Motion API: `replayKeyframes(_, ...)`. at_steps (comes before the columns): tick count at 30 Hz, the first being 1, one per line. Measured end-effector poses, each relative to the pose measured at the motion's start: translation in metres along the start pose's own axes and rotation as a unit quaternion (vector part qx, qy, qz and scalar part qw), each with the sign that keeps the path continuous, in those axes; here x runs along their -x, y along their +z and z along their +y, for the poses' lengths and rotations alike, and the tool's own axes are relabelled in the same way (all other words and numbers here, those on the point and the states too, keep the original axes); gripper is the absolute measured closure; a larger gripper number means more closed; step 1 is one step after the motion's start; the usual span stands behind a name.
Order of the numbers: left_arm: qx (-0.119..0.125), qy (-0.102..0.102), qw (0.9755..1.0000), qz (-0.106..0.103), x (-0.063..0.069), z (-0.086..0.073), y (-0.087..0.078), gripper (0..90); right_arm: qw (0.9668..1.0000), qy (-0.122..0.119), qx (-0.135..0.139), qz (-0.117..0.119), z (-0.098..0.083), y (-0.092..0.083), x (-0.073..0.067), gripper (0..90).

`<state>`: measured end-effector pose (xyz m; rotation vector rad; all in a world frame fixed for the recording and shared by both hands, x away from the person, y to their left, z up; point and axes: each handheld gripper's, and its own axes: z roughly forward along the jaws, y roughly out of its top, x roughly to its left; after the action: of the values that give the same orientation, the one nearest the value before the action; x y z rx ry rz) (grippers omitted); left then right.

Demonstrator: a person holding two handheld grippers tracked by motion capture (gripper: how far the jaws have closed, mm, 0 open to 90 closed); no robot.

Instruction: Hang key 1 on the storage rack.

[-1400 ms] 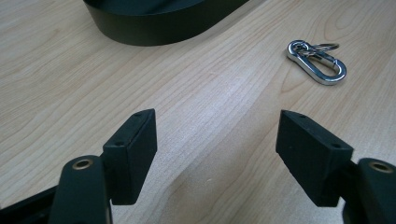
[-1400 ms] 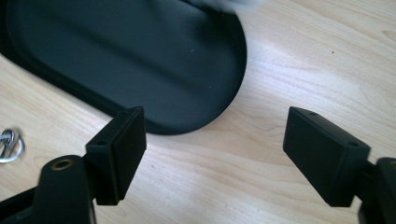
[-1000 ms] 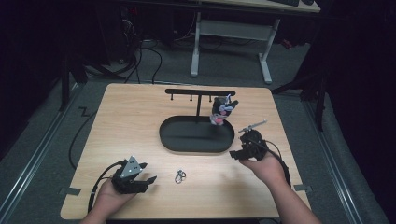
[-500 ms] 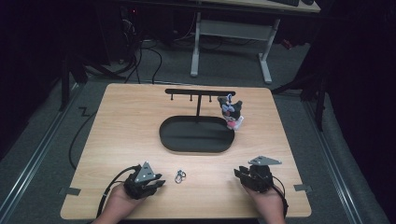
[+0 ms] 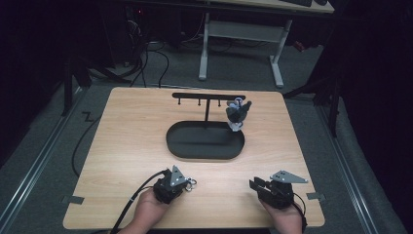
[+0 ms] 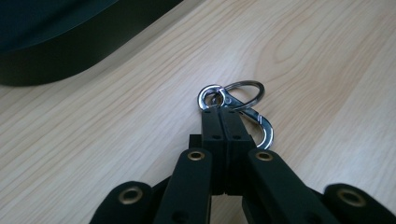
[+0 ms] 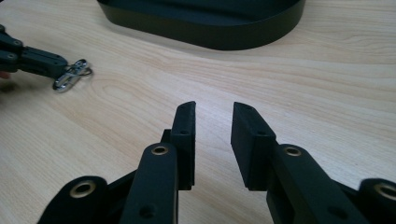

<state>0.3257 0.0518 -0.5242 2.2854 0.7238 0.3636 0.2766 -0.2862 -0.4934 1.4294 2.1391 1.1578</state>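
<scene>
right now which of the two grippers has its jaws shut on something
The left gripper: its jaws are pressed together on the metal keyring clip lying on the table. The right gripper has its jaws apart with nothing between them.

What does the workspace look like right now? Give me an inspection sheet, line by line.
Surface: wooden table, bare grain, no spills seen.
Job's things: metal carabiner clip with key ring lying on the table; black oval tray with T-shaped hook stand; small keychain figure hanging at the stand's right end.
Clutter: nothing seen.
Grippers: left gripper jaws closed at the clip's ring end; right gripper jaws apart, nothing between them.
Cables: black cable trailing from left gripper; more cables on the floor.
Surroundings: dark room, white desk legs behind.
</scene>
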Motion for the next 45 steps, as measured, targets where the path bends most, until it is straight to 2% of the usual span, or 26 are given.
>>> replayKeyframes(3,0.000,0.017,0.9997,-0.015,0.016,0.015,0.013,90.0,1.0000,-0.002,-0.006,0.007,0.000,0.002,0.000,70.6)
replayKeyframes(4,0.000,0.017,0.9997,-0.015,0.016,0.015,0.013,90.0,1.0000,-0.002,-0.006,0.007,0.000,0.002,0.000,70.6)
replayKeyframes(10,0.011,0.032,0.9985,-0.043,0.042,0.036,0.033,90.0,1.0000,0.003,-0.003,0.008,-0.001,0.000,0.003,69.9)
replayKeyframes(13,0.015,0.030,0.9986,-0.041,0.042,0.035,0.031,89.6,0.9999,0.001,-0.007,0.010,-0.002,0.001,0.003,69.1)
replayKeyframes(15,0.019,0.026,0.9988,-0.036,0.036,0.030,0.025,88.2,0.9999,-0.002,-0.012,0.010,-0.003,0.003,0.003,68.6)
replayKeyframes(16,0.023,0.017,0.9993,-0.025,0.024,0.022,0.014,87.7,0.9998,-0.003,-0.015,0.011,-0.003,0.004,0.002,68.2)
replayKeyframes(19,0.025,0.005,0.9997,0.002,0.000,0.004,-0.007,84.9,0.9996,-0.012,-0.022,0.012,-0.003,0.007,0.001,66.7)
replayKeyframes(22,0.020,-0.015,0.9991,0.034,-0.029,-0.018,-0.032,81.9,0.9994,-0.017,-0.028,0.013,-0.003,0.010,-0.001,64.8)
replayKeyframes(23,0.020,-0.015,0.9991,0.034,-0.029,-0.018,-0.032,80.6,0.9993,-0.020,-0.029,0.013,-0.004,0.011,-0.002,64.2)
replayKeyframes(24,0.021,-0.027,0.9986,0.039,-0.039,-0.025,-0.039,79.5,0.9992,-0.021,-0.031,0.013,-0.004,0.012,-0.003,63.9)
replayKeyframes(25,0.017,-0.049,0.9974,0.050,-0.057,-0.039,-0.052,78.0,0.9991,-0.023,-0.033,0.012,-0.004,0.013,-0.003,63.7)
replayKeyframes(27,0.016,-0.063,0.9957,0.065,-0.071,-0.052,-0.063,74.6,0.9989,-0.023,-0.038,0.012,-0.004,0.015,-0.004,63.3)
replayKeyframes(28,0.016,-0.063,0.9957,0.065,-0.071,-0.052,-0.063,72.7,0.9989,-0.023,-0.038,0.012,-0.004,0.015,-0.004,63.3)
replayKeyframes(29,0.019,-0.072,0.9943,0.076,-0.078,-0.060,-0.068,72.7,0.9988,-0.024,-0.041,0.013,-0.004,0.016,-0.005,62.9)
replayKeyframes(30,0.028,-0.083,0.9927,0.084,-0.082,-0.066,-0.071,66.5,0.9983,-0.030,-0.048,0.013,-0.005,0.019,-0.008,61.6)
replayKeyframes(31,0.034,-0.092,0.9914,0.087,-0.085,-0.071,-0.073,66.5,0.9983,-0.030,-0.048,0.013,-0.005,0.019,-0.008,61.6)
replayKeyframes(32,0.042,-0.105,0.9898,0.086,-0.088,-0.077,-0.076,64.2,0.9981,-0.034,-0.049,0.013,-0.005,0.020,-0.009,60.7)
replayKeyframes(34,0.047,-0.131,0.9876,0.073,-0.097,-0.083,-0.081,63.0,0.9976,-0.039,-0.057,0.012,-0.005,0.024,-0.014,59.6)
replayKeyframes(36,0.061,-0.140,0.9854,0.074,-0.101,-0.085,-0.086,59.9,0.9964,-0.054,-0.062,0.018,-0.004,0.028,-0.020,58.5)
replayKeyframes(38,0.064,-0.147,0.9843,0.074,-0.104,-0.087,-0.088,59.2,0.9958,-0.061,-0.067,0.019,-0.003,0.028,-0.023,57.0)
replayKeyframes(40,0.064,-0.155,0.9837,0.066,-0.105,-0.089,-0.087,58.9,0.9926,-0.084,-0.085,0.020,0.000,0.034,-0.032,54.7)
replayKeyframes(41,0.067,-0.158,0.9838,0.053,-0.103,-0.088,-0.086,58.9,0.9910,-0.094,-0.093,0.020,0.002,0.036,-0.034,54.5)
replayKeyframes(42,0.067,-0.158,0.9838,0.053,-0.103,-0.088,-0.086,58.6,0.9910,-0.094,-0.093,0.020,0.002,0.036,-0.034,54.5)
replayKeyframes(43,0.067,-0.148,0.9853,0.053,-0.101,-0.085,-0.085,58.2,0.9868,-0.118,-0.111,0.011,0.008,0.041,-0.041,54.2)
replayKeyframes(44,0.067,-0.140,0.9864,0.055,-0.099,-0.084,-0.085,58.2,0.9868,-0.118,-0.111,0.011,0.008,0.041,-0.041,54.2)
replayKeyframes(45,0.067,-0.133,0.9873,0.056,-0.098,-0.083,-0.084,57.8,0.9851,-0.125,-0.118,0.009,0.010,0.042,-0.043,53.6)
